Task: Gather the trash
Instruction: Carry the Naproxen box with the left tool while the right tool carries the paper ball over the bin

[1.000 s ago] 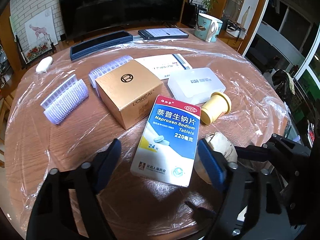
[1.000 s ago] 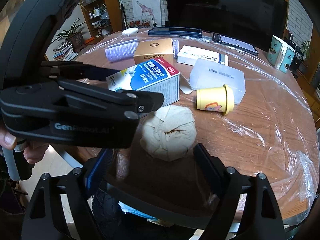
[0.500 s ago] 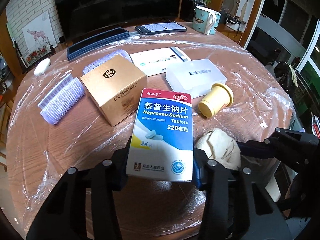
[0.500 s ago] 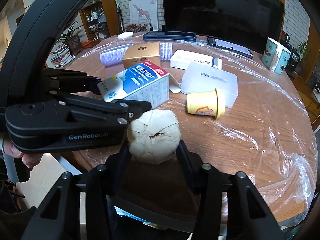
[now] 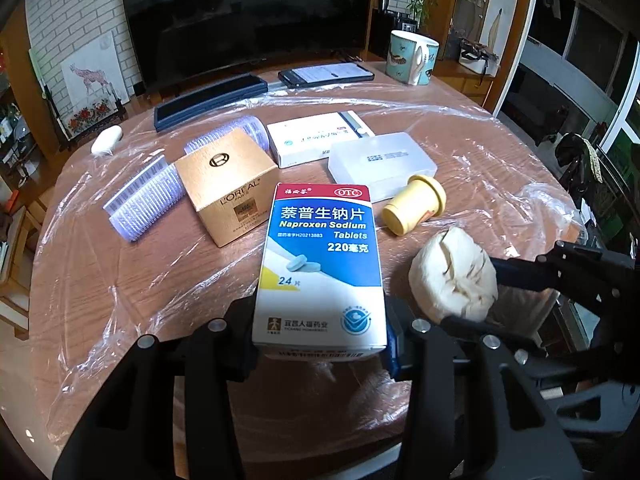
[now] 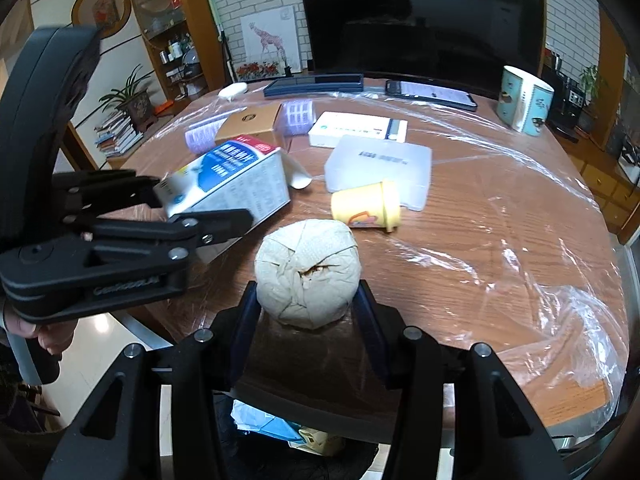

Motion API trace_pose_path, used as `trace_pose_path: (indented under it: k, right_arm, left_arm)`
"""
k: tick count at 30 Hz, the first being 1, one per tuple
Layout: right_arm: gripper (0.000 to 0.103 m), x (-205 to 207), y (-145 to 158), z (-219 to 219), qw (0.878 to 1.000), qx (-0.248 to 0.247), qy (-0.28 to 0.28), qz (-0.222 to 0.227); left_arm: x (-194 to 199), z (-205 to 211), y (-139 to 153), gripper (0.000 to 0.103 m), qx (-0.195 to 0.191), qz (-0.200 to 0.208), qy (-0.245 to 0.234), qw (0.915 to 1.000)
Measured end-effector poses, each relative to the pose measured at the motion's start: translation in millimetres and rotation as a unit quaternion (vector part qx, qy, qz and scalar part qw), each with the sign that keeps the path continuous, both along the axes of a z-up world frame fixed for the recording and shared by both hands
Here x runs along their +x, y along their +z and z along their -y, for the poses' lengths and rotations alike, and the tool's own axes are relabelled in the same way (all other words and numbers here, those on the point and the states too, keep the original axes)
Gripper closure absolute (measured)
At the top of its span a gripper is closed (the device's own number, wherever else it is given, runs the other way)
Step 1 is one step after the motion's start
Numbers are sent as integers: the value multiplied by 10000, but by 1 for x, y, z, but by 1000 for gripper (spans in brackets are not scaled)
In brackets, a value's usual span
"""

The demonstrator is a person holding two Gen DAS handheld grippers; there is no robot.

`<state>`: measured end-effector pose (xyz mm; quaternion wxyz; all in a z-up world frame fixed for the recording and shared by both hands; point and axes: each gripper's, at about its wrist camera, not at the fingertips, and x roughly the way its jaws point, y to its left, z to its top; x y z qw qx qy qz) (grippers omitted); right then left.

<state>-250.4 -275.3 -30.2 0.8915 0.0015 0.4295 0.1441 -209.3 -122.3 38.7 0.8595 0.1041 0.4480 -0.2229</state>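
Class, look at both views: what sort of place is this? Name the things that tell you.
Most likely a home living or dining room: a large dark television behind a round wooden table, a giraffe picture on the brick wall, and potted plants.

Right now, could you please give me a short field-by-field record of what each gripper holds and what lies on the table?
left gripper: shut on the medicine box, near end lifted
right gripper: shut on the paper ball
table: round, wooden, covered with clear plastic film
loose near the grippers: yellow cup on its side, translucent case
further back: gold box, hair rollers, white box, phone, mug
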Motion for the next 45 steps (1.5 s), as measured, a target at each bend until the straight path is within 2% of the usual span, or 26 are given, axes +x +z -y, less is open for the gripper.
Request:
trace_pose_path:
  k: [13,45]
  right_arm:
    - [55,-9,11,17,9999,117,-66,65]
    - [55,-54,35,38,9984,313,393,246]
  left_arm:
    - [-22,-1,10,56,-78,94,186,9998]
    - [-79,2,27,56,-234,228,352,9988]
